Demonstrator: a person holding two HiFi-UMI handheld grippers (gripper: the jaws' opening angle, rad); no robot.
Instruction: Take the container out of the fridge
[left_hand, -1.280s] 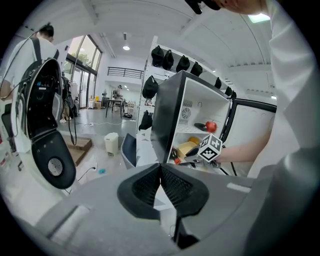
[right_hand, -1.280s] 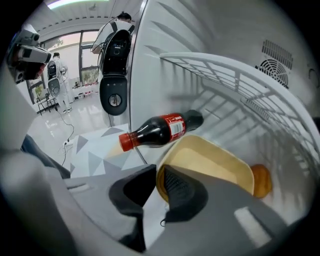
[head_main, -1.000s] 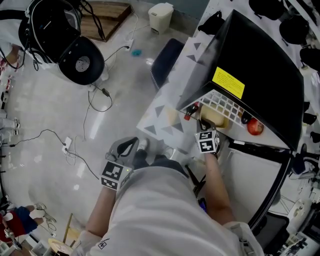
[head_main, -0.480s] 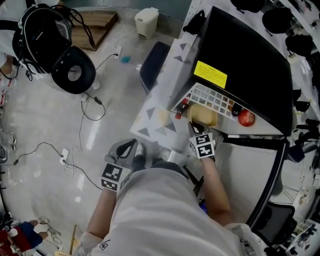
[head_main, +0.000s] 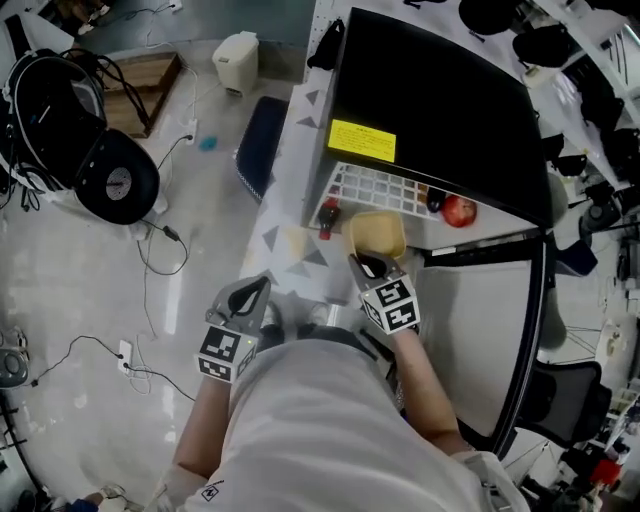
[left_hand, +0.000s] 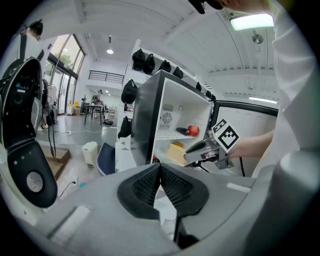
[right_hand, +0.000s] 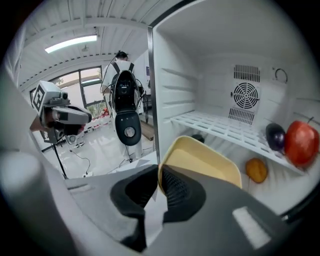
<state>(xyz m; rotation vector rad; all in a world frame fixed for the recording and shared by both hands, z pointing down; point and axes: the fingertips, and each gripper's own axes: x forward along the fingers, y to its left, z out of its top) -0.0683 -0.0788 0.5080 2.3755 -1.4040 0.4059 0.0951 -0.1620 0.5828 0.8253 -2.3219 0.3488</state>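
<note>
The yellow container is an open tray, sticking out of the front of the small black fridge below its white wire shelf. My right gripper is shut on the container's near rim; in the right gripper view the pads pinch that rim and the container stretches away from them toward the fridge. My left gripper hangs at the left over the floor, shut with nothing in it. From the left gripper view the container shows at the fridge's mouth.
A red apple and a dark fruit lie on the shelf, an orange lump below it. A small red bottle stands at the fridge's left front corner. The fridge door hangs open at the right. Cables cross the floor.
My right gripper has drawn back toward me with the container, so more of the tray shows outside the fridge. The left gripper has kept its place.
</note>
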